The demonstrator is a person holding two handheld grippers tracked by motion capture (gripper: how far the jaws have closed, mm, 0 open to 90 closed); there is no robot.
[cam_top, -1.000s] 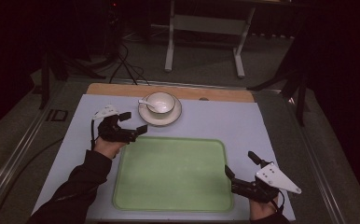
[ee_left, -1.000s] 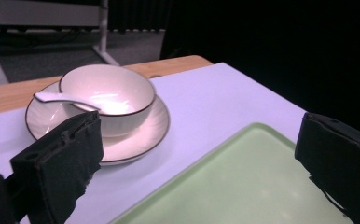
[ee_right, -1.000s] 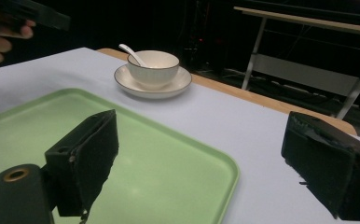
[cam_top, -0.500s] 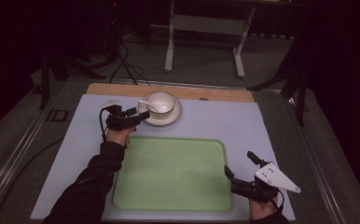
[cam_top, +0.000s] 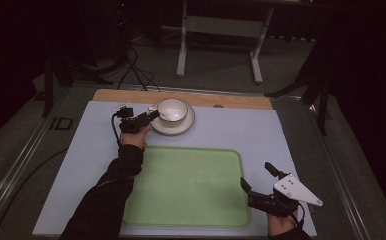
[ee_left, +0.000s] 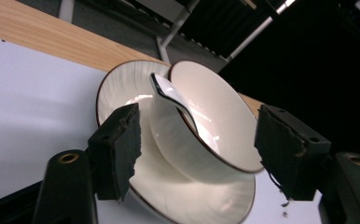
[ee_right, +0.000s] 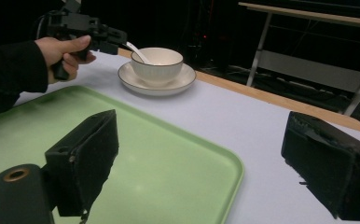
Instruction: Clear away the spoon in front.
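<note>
Your left gripper sits in the upper left-centre of the high view, at the left rim of the saucer. Its jaws stand wide apart and hold nothing. In the left gripper view they flank the bowl on either side, with clear space between each pad and the bowl wall. The view is close and tilted, so you cannot tell whether the lower jaw touches the saucer rim.

The white bowl, edged with a dark line, rests on the white saucer near the far edge of the counter, just in front of the wooden strip. A spoon lies in the bowl with its handle leaning over the rim toward your left gripper.

Your left hand grips the gripper body just above the upper left corner of the green tray. The tray lies empty at the centre of the counter, below the saucer and apart from it.

Your right gripper is in the lower right of the high view, just beside the right edge of the tray. Its jaws are fully spread and empty. In the right gripper view one jaw hangs over the tray corner and the other over the bare counter.
</note>
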